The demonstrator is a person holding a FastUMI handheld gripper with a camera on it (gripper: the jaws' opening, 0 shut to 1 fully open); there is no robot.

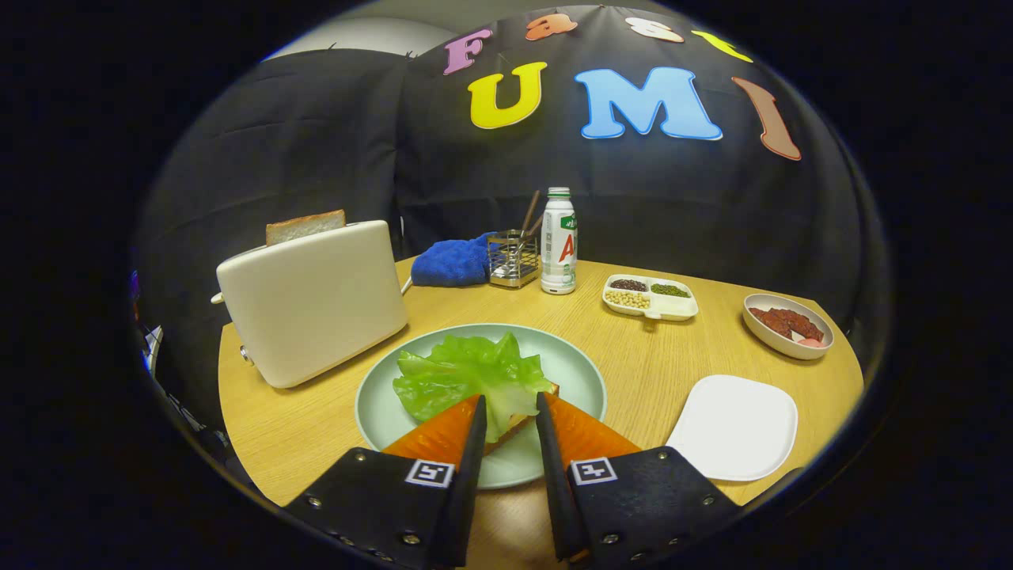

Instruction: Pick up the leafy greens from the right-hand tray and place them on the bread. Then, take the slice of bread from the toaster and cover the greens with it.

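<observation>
- Hovering low over the pale green round plate (pixel 578 372), gripper (pixel 510 408) with fingers spread apart, pinching nothing, a narrow gap showing between them.
- Lying on the plate just ahead of the fingertips: crinkled bright green leafy greens (pixel 467 372), draped over a slice of bread (pixel 518 423) whose brown crust edge peeks out between the fingers.
- Cannot tell whether either finger touches the leaf or the bread.
- Standing left of the plate on the light wooden round counter (pixel 633 356): cream-coloured boxy toaster (pixel 313 305), with a second slice of toast bread (pixel 305 226) poking up out of its top slot.
- Resting right of the plate, near it: white square tray (pixel 736 427) with rounded corners.
- Farther back along the counter: blue cloth mitt (pixel 453 263), small metal wire utensil holder (pixel 513 259) with sticks in it, white plastic bottle with a green cap (pixel 559 245), white divided dish of beans and grains (pixel 650 297), and shallow beige bowl of reddish pieces (pixel 787 324).
</observation>
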